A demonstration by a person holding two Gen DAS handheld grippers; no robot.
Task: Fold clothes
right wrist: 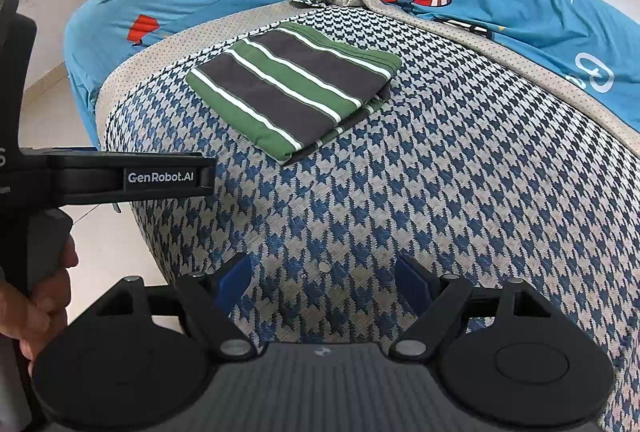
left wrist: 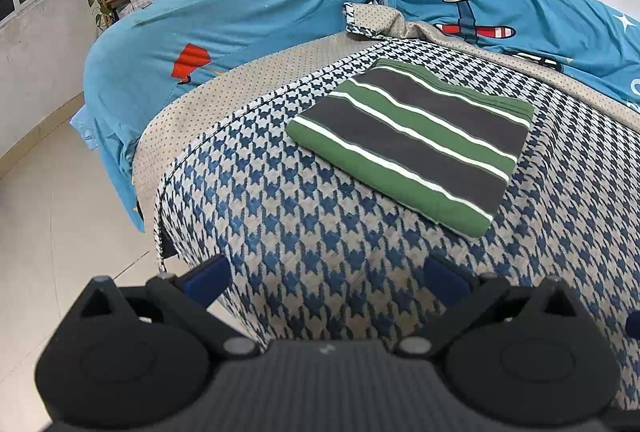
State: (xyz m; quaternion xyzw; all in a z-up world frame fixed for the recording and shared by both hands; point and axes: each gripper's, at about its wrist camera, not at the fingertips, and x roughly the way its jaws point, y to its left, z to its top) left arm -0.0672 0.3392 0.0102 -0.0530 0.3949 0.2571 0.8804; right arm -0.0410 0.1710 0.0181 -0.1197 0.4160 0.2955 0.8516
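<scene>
Evidently folded: striped garment (left wrist: 412,141) lies as a flat rectangle on the houndstooth cover (left wrist: 304,232), well ahead of both tools. Left gripper (left wrist: 326,278) and right gripper (right wrist: 324,282) hover with fingers apart and empty, probably because the fold looks finished.

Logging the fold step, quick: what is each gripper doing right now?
Left gripper: open, holding nothing.
Right gripper: open, holding nothing; striped garment lies folded ahead.
</scene>
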